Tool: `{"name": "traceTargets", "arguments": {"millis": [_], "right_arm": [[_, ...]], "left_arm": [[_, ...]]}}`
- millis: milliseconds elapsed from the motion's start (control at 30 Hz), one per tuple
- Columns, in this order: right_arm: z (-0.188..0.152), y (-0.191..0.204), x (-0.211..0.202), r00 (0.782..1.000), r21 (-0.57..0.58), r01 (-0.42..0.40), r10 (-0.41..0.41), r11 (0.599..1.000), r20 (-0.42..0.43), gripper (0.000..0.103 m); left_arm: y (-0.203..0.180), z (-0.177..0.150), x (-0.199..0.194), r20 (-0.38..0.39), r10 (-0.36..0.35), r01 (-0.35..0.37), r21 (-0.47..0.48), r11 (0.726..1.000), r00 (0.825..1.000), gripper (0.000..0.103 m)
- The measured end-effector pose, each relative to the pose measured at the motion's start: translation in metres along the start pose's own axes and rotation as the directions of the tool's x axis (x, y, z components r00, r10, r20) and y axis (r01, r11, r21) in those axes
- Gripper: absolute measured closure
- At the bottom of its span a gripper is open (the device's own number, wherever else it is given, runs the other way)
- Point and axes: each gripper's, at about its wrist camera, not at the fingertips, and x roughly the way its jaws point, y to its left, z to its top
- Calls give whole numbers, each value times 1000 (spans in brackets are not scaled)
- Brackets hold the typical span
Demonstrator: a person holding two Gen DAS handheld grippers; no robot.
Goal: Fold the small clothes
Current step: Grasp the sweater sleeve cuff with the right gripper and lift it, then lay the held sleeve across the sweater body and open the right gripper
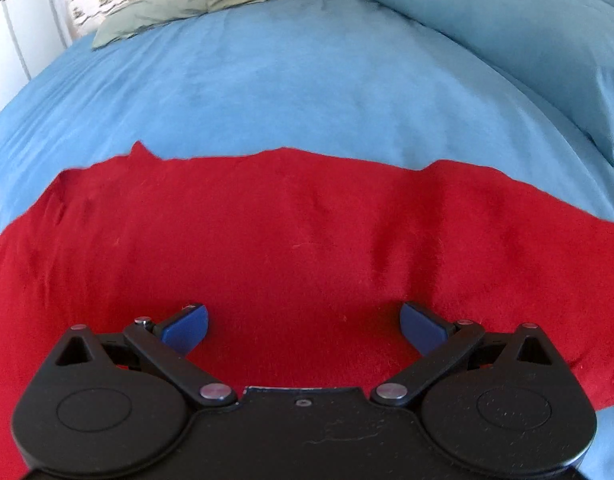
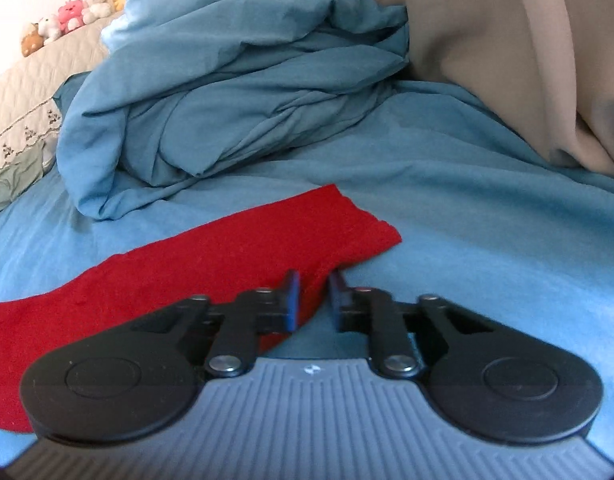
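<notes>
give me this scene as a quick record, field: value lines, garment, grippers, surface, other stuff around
garment: red cloth lying flat on the bed
surface: blue bedsheet
left gripper: open, over the cloth, nothing between its fingers
right gripper: fingers nearly closed at the cloth's near edge; a grip cannot be confirmed
bedding: bunched blue duvet behind the cloth
background: plush toys, beige curtain, green cloth

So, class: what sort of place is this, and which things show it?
Most likely a bedroom: a bed with a blue sheet, a bunched blue duvet, and stuffed toys lined along the far side.
</notes>
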Motion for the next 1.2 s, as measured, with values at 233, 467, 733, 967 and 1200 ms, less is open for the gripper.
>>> {"name": "traceTargets", "arguments": {"millis": [233,467,733,967,1200], "right_arm": [[36,50,-35,991,-95,-126,130,987,30,83],[52,209,-111,856,-183,-500,515,847,48,83],[-76,409,-141,615,-217,-787,759,577,-213,83],[-178,448,-128,597,-292,-802,684,521,-420,83],[-157,433,-133,591,-324,-806,706,495,-391,33]], "left_arm": [[45,4,-29,12,-99,100,-67,993,995,0],[136,0,-104,156,-54,64,-58,996,986,0],[272,-56,-128,198,90,-45,-221,974,976,0],[313,-111,-108,124,78,-43,-267,963,989,0],[295,-100,-114,138,-24,63,-283,957,990,0]]}}
